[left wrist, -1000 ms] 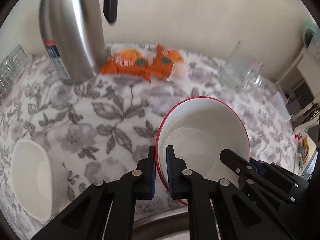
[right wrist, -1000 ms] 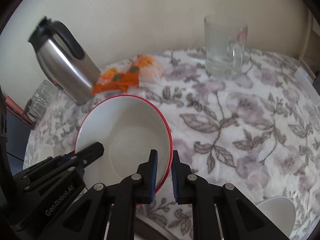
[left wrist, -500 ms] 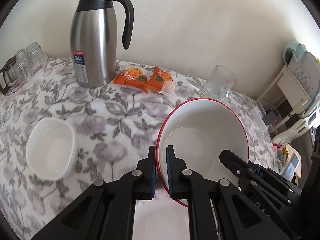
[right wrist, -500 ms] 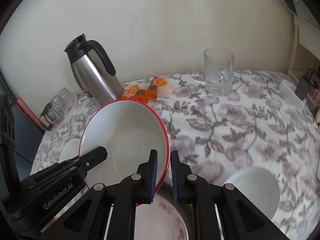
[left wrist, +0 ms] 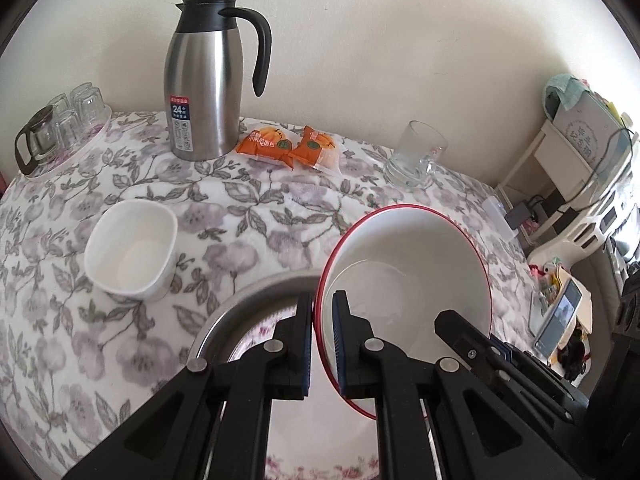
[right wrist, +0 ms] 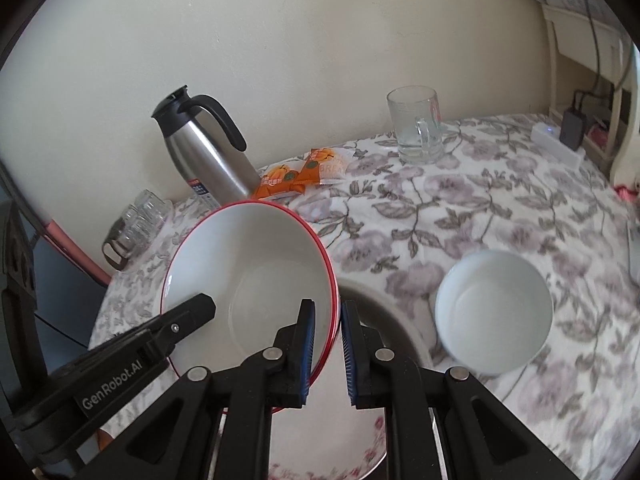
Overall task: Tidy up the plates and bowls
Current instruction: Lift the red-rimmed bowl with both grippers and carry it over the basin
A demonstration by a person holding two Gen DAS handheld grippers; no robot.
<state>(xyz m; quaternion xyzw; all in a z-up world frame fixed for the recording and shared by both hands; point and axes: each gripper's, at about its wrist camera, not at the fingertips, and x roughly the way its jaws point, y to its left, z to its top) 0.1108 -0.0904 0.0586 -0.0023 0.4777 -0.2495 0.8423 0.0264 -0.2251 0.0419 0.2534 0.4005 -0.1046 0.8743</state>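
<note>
Left wrist view: left gripper (left wrist: 322, 344) clamping the near-left rim of a large white bowl with a red rim (left wrist: 404, 276), one blue-padded finger (left wrist: 306, 344) outside the wall, the other inside. Bowl tilting, raised clear of the floral tablecloth (left wrist: 248, 216), hanging over a round metal tray (left wrist: 240, 300) with a flower-edged white plate (left wrist: 320, 468) lying in it. Sitting on the cloth to the left, apart from the tray: a small white squarish bowl (left wrist: 132, 254). Standing along the back wall: a stainless steel jug with a black handle (left wrist: 204, 80), orange snack packets (left wrist: 288, 148), a clear glass mug (left wrist: 416, 158).

Right wrist view: right gripper (right wrist: 328, 354) closing tight on the opposite rim of the same bowl (right wrist: 248, 280), one finger inside, one outside. Resting on the cloth just right of the tray (right wrist: 396, 316): a small round white bowl (right wrist: 494, 312).
</note>
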